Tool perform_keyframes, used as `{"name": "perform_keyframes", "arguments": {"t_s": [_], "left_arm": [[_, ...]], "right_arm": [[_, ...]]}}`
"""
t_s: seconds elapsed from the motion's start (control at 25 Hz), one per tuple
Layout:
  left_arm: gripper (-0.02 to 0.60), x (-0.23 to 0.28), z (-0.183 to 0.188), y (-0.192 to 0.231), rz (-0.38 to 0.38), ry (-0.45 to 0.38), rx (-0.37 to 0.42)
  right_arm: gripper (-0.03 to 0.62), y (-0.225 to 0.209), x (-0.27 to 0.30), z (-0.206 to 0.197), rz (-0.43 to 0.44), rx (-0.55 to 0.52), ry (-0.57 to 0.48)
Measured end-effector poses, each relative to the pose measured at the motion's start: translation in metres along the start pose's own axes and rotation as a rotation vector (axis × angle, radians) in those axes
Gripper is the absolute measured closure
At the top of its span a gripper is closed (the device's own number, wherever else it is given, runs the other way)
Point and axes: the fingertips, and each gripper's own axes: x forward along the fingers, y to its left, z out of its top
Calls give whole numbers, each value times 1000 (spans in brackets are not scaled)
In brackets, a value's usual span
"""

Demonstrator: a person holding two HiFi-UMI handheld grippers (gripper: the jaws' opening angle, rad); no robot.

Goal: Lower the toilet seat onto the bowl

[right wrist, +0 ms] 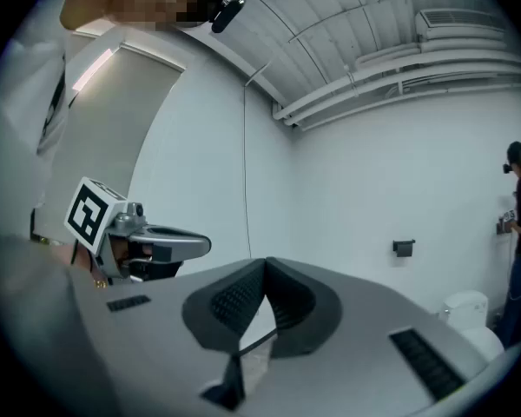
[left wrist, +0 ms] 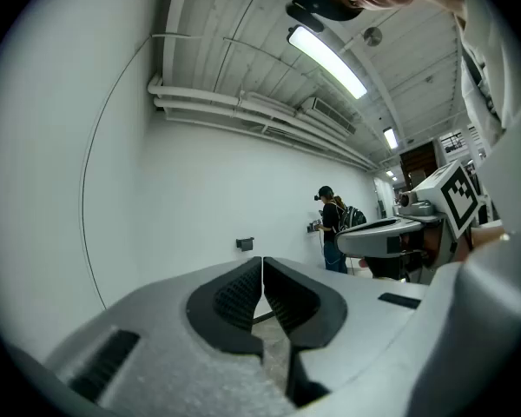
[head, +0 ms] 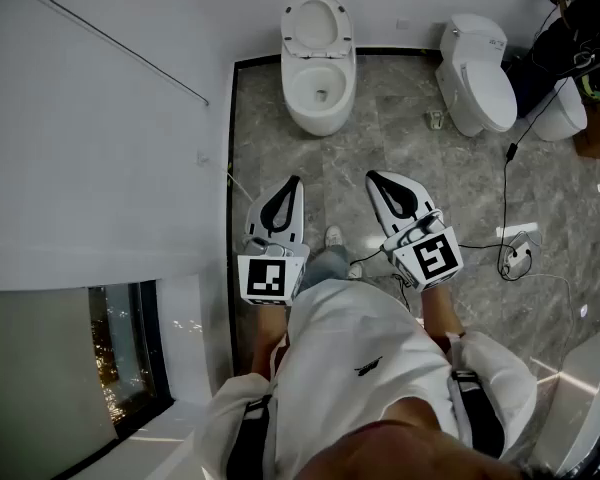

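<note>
A white toilet (head: 319, 93) stands against the far wall in the head view, its seat and lid (head: 317, 23) raised upright over the open bowl. My left gripper (head: 296, 181) and right gripper (head: 372, 176) are held side by side close to my body, well short of the toilet, pointing toward it. Both are shut with nothing between the jaws. In the left gripper view the jaw tips (left wrist: 262, 261) meet, and the right gripper (left wrist: 391, 233) shows beside them. The right gripper view shows its tips (right wrist: 265, 263) together. The toilet is not in the left gripper view.
A second toilet (head: 477, 73) with its lid down stands to the right, and a third white fixture (head: 562, 116) beyond it. A black cable (head: 507, 198) and a small device (head: 517, 253) lie on the marble floor. The white wall (head: 100, 148) runs along my left. Another person (left wrist: 333, 228) stands far off.
</note>
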Motion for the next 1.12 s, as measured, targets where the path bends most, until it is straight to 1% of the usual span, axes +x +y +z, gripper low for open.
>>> {"name": "perform_keyframes", "arguments": {"t_s": [0.24,0.44,0.6,0.72,0.88,1.0,1.12], "left_arm": [[551,14,-8,-4,7,13,-1],[551,32,-9,0,2,13,12],[551,52,-12,15,5,16,11],[551,69,-15,26,3,17,6],[551,96,-21,47,-8,24,1],[551,114,-22,61,-20,29,-2],[551,132,-20,73,-28,25,-4]], "right_arm": [[563,-18,2,-11,-34,5,17],[563,-37,16,-17,-66,-29,24],[563,-51,36,-22,-49,-33,25],[563,-63,52,-26,-56,-23,37],[563,-79,82,-26,-64,-25,58],[563,-88,103,-24,-52,-28,58],[563,-99,121,-21,-58,-34,58]]}}
